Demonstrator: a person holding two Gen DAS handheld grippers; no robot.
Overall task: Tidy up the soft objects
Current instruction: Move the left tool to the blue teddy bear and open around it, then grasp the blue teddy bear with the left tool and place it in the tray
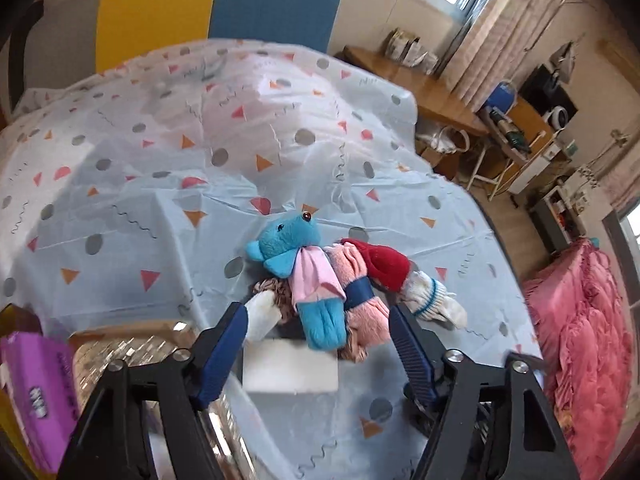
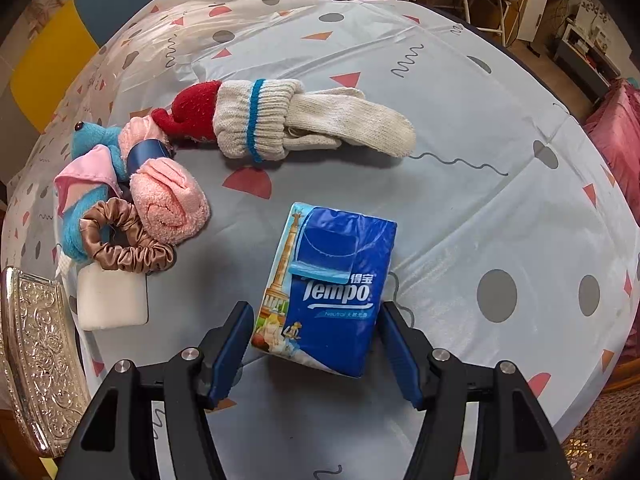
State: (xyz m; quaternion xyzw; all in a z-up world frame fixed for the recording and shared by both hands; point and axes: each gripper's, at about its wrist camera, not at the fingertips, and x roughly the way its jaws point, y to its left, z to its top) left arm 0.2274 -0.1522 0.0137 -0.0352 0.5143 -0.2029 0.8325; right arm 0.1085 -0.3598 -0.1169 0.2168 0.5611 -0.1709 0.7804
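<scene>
A blue plush toy (image 1: 296, 248) with a pink scarf lies on the patterned tablecloth beside a rolled pink towel (image 1: 360, 280), a red mitten (image 1: 386, 266), a white knit glove (image 1: 432, 296), a brown scrunchie (image 1: 276, 292) and a white sponge (image 1: 290, 368). My left gripper (image 1: 318, 320) is open, its fingers on either side of the plush's legs and the sponge. In the right wrist view the same pile shows: plush (image 2: 90, 140), towel (image 2: 168, 196), scrunchie (image 2: 124, 244), sponge (image 2: 112, 300), mitten (image 2: 192, 114), glove (image 2: 304, 120). My right gripper (image 2: 316, 324) is open around a blue Tempo tissue pack (image 2: 328, 288).
A silver embossed tray (image 2: 36, 360) sits at the table's left edge; it also shows in the left wrist view (image 1: 132, 356). A purple packet (image 1: 38, 392) lies at far left. Yellow and blue chairs (image 1: 216, 12) stand behind the table. A pink bedspread (image 1: 580, 340) is at right.
</scene>
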